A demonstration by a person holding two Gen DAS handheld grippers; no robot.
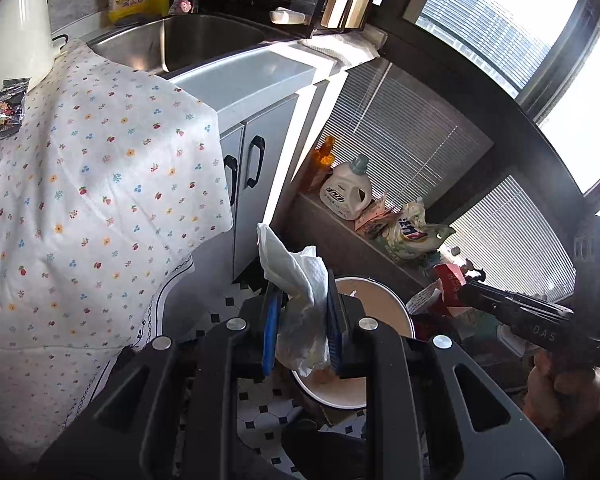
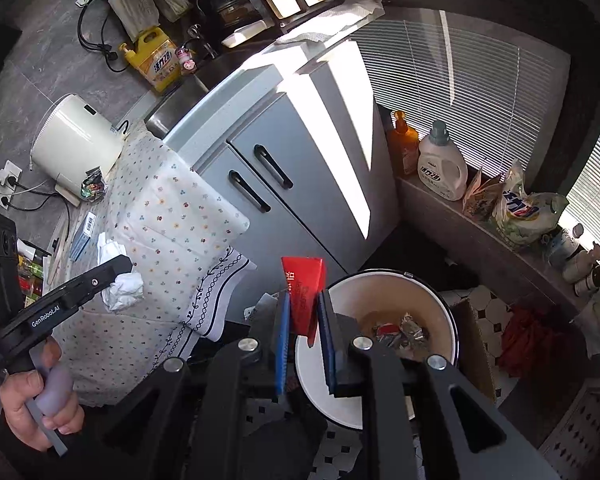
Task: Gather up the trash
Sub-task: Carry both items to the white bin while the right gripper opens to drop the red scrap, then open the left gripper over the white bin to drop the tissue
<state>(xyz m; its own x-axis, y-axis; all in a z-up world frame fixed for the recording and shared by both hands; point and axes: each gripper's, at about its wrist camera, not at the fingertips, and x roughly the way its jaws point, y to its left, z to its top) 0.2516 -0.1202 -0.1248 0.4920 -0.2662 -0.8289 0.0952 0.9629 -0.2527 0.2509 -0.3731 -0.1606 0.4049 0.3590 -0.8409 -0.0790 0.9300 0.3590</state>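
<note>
Drop-off step. Left gripper (image 1: 302, 320) is clamped on a crumpled white paper towel (image 1: 296, 280); right gripper (image 2: 303, 322) holds a red wrapper (image 2: 306, 292) between its blue pads. Pad contact on the wrapper looks light, grip may be loose. Both point down at the white round bin (image 2: 384, 284) on the tiled floor, beside the grey cabinet (image 2: 284, 168).

Bin contents: crumpled foil and red scraps at the bottom, otherwise mostly bare.

Next: centre each load over the rim, then part the fingers; towel is light and may cling to a pad. More crumpled tissue (image 2: 126, 286) remains on the floral cloth (image 2: 172, 216), plus a foil packet (image 1: 4, 110).
</note>
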